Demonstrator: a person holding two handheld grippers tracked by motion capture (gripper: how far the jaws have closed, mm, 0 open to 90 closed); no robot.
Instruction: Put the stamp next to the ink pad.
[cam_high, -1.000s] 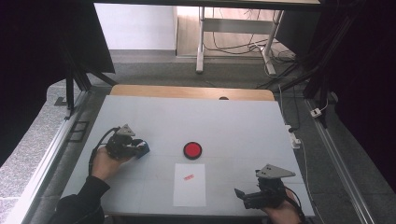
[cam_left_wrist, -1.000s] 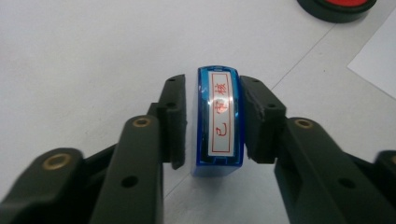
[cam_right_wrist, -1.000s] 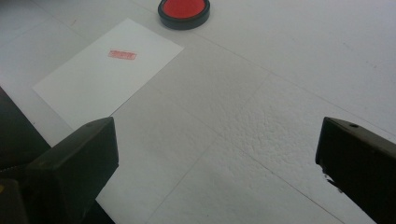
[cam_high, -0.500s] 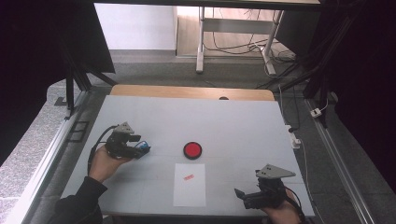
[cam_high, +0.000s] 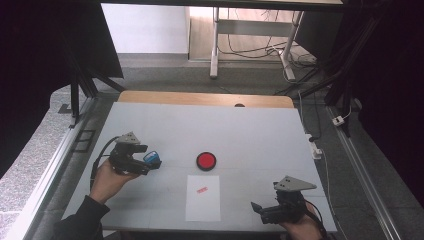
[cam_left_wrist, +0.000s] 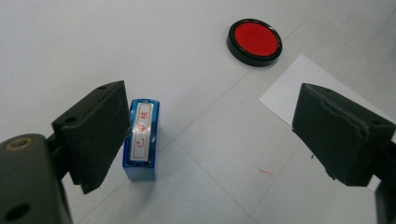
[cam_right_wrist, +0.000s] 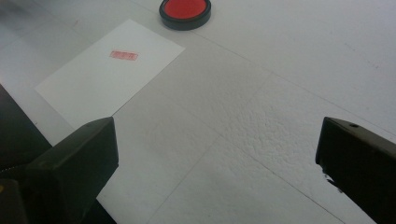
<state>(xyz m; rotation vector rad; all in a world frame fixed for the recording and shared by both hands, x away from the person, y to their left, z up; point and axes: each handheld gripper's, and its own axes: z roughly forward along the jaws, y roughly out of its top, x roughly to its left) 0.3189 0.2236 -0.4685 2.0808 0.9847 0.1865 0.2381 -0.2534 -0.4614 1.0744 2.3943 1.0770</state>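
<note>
Your left gripper has just been opening its jaws, and they're wide apart now. The blue stamp stands on the counter between them, right up against the left jaw and well clear of the other. Your right gripper is spread wide too, with just bare counter between its jaws. The red ink pad sits just beyond the stamped paper.

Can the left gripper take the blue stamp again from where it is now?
Probably yes. The left gripper has just been opening, and the blue stamp stands on the table between its jaws, beside one of them. Nothing lies in the way; the ink pad and the paper are farther off.
</note>
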